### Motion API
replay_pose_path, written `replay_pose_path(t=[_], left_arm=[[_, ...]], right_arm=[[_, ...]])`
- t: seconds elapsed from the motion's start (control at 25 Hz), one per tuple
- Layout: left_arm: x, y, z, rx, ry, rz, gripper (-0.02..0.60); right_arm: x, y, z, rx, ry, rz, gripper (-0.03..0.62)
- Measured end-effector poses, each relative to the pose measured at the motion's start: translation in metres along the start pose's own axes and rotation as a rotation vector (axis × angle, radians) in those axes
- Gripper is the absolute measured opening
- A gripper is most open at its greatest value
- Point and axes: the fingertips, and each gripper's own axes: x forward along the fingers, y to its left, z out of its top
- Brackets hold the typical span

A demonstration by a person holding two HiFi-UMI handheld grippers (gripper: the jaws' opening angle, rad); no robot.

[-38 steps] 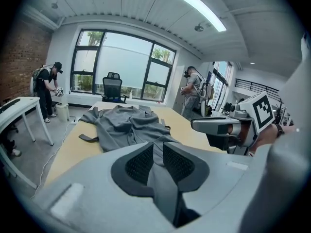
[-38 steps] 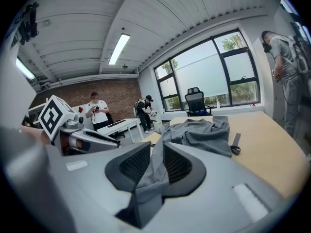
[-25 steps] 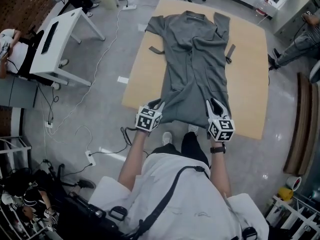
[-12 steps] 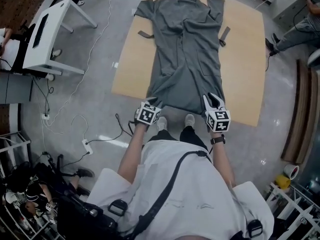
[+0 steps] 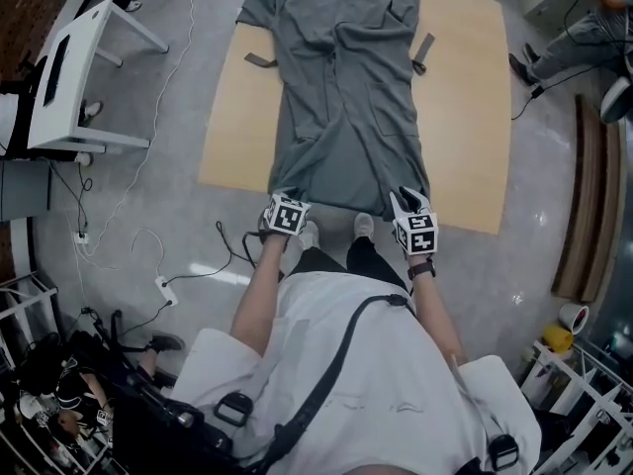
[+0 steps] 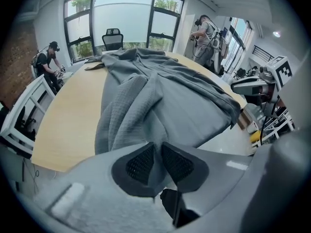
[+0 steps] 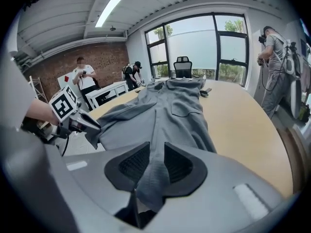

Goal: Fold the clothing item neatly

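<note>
Left gripper (image 5: 284, 198), jaws just closing, and right gripper (image 5: 406, 197) are pinching the long grey fabric garment (image 5: 346, 97) by its hem; shallow bites could slip.

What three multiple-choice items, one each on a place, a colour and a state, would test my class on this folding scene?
1. Where does the garment lie?
A. on the floor
B. on the table
C. over a chair

2. What colour is the garment?
A. red
B. white
C. grey

3. What are the left gripper and the right gripper doing?
A. both hang open, holding nothing
B. both grip the hem
C. only the right one grips

Key:
1 B: the head view shows it spread along the tan top.
2 C: it is grey in every view.
3 B: each gripper view shows cloth pinched between the jaws. The left jaws have just been closing on it.
</note>
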Motion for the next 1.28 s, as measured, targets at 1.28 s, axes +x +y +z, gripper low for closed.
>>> replay_pose_path(t=[1.28], left_arm=[[-0.067,-0.078,0.021,0.152,-0.046,-0.17,0.018]], right_arm=[[-0.026,0.073,0.056,0.2,-0.078,0.236,0.026]])
